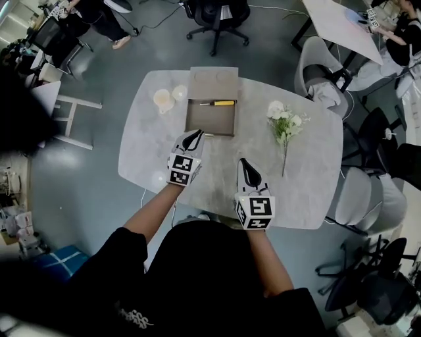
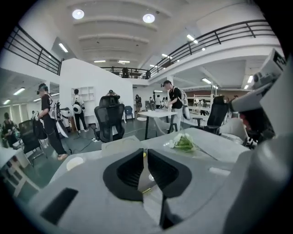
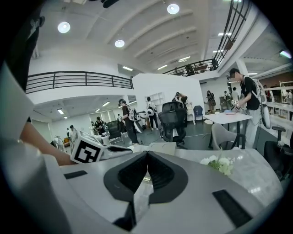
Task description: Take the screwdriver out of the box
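Note:
An open brown box [image 1: 210,118] lies at the far middle of the grey table [image 1: 309,178], its lid [image 1: 212,82] folded back. The screwdriver [image 1: 219,103], with a yellow handle, lies inside near the hinge. My left gripper [image 1: 198,133] is shut and empty, its tip at the box's near edge. My right gripper [image 1: 243,161] is also shut and empty, nearer me and to the right of the box. In the left gripper view the closed jaws [image 2: 144,153] point at the box lid [image 2: 121,144]. The right gripper view shows its jaws [image 3: 147,154] closed, with the left gripper's marker cube [image 3: 85,148] beside them.
A bunch of white flowers [image 1: 284,125] lies right of the box. A pale cup [image 1: 163,100] and a round lid [image 1: 179,92] sit left of it. Office chairs [image 1: 217,16] and people stand around the table; more chairs [image 1: 358,197] crowd the right side.

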